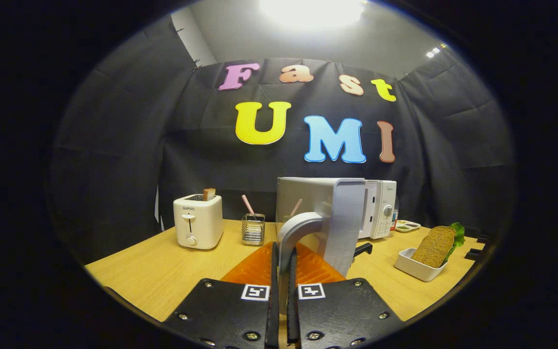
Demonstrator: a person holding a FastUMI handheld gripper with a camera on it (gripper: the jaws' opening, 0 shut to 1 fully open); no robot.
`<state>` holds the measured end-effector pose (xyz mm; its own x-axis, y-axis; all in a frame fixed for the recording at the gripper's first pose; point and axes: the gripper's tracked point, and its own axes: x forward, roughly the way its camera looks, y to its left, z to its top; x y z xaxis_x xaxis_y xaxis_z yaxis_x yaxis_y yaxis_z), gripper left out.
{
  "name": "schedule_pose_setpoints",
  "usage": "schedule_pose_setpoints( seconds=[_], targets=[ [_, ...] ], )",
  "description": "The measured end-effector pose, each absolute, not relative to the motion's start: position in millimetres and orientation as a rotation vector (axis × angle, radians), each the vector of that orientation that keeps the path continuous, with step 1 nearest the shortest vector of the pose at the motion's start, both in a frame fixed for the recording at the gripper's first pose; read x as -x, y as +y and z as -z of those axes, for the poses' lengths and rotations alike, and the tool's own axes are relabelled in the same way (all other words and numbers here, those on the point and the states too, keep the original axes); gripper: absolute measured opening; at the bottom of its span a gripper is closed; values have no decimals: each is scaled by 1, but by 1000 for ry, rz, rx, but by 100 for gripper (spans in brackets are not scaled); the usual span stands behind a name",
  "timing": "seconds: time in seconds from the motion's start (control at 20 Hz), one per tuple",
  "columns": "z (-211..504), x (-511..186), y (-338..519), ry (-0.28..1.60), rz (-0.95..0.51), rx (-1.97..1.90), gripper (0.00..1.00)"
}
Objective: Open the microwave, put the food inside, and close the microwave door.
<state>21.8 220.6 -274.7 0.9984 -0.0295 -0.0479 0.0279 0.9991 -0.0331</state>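
The white microwave (380,208) stands at the back of the wooden table (162,276). Its door (344,218) is swung out toward me, edge-on. My gripper (284,252) is shut on the door's curved grey handle (298,224), which runs down between the two fingers. The food, a slice of brown bread (435,246) with green lettuce (457,233) behind it, leans in a white dish (414,267) on the table, to the right of the fingers and in front of the microwave's right side.
A white toaster (197,220) with a slice sticking out stands at the back left. Beside it is a wire holder (253,229) with straws. An orange mat (255,269) lies just ahead of the fingers. A small sauce tray (407,225) sits right of the microwave.
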Motion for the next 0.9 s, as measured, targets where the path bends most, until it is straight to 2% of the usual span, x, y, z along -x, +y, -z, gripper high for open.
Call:
schedule_pose_setpoints(
  seconds=[0.3,0.4,0.45,0.5,0.65,0.75,0.9],
  targets=[
    [277,-15,223,72,26,19,9],
    [270,-2,238,59,-56,-4,20],
    [263,6,241,43,-86,-1,43],
    [259,13,240,32,-112,16,50],
    [255,36,235,35,-208,30,55],
    [244,52,219,21,-275,-12,75],
    [230,69,177,2,-292,-27,79]
  ],
)
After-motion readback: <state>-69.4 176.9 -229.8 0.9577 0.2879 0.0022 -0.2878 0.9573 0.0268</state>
